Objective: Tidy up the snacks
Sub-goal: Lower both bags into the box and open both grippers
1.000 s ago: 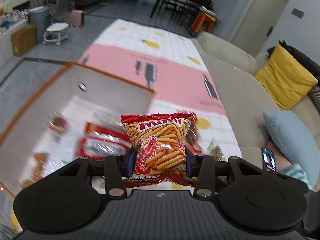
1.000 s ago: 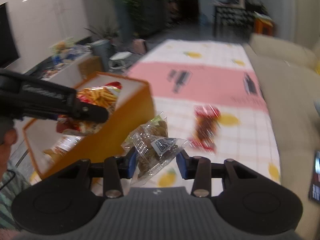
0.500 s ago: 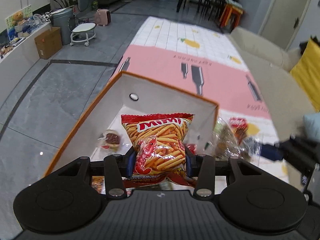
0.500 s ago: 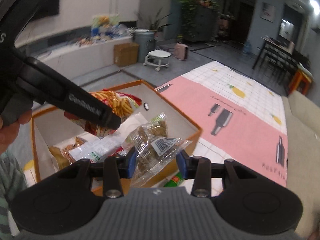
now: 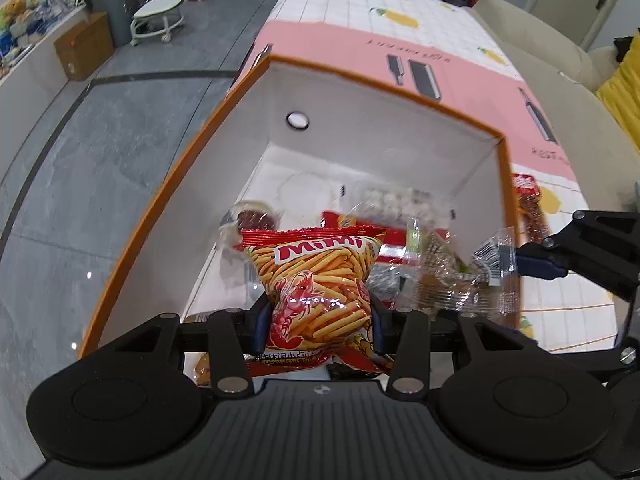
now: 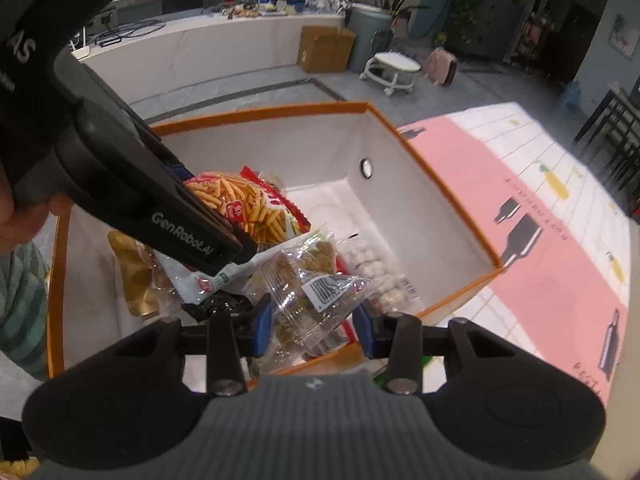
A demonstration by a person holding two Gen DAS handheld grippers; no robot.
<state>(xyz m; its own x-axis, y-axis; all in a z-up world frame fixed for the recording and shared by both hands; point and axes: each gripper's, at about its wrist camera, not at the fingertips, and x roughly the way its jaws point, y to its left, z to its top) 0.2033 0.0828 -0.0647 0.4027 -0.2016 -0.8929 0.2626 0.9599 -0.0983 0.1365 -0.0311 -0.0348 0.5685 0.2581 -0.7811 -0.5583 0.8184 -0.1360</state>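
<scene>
The left gripper (image 5: 318,322) has its fingers clamped on a chip bag (image 5: 316,292), the right gripper (image 6: 313,318) on a clear cookie packet (image 6: 316,292); both hang over the orange-rimmed box (image 6: 448,196), seemingly ready to drop onto snacks inside.

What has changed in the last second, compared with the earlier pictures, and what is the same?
Both claws carried their snacks from beside the orange box to above its open inside. The left claw brought the Mimi shrimp stick bag over it, and the right claw brought the clear nut packet in from the tablecloth side. Unchanged: both grips hold, nothing released, and the box has not moved.
</scene>
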